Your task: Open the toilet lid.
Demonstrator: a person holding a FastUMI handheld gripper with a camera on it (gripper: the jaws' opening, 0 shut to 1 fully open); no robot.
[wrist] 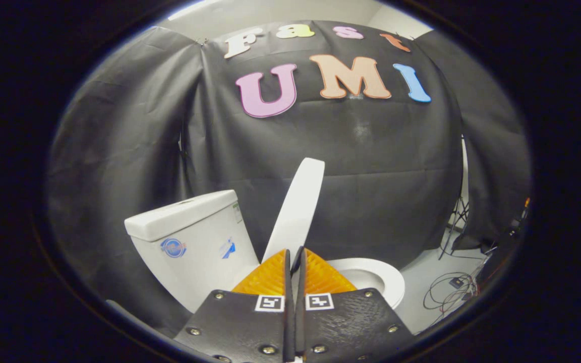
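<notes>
Lid: we see the toilet lid (pixel 296 206) raised well off the seat, standing steeply on edge just ahead of the claw's fingertips; its long axis runs up and slightly away to the right, its free end high against the cloth wall; its lower end drops behind the fingers, so we cannot tell if they touch it

Seat: the seat ring (pixel 379 280) lies flat, just beyond and right of the fingers, bare

Tank: the cistern (pixel 189 242) stands left of the lid, with a gap between them; we judge the lid must tip on leftward to rest there

Claw: the claw (pixel 294 262) has its fingers nearly together, a thin slit between, gripping nothing we can see; it points level at the lid's lower part

Floor: loose cables (pixel 449 292) lie well right
</notes>
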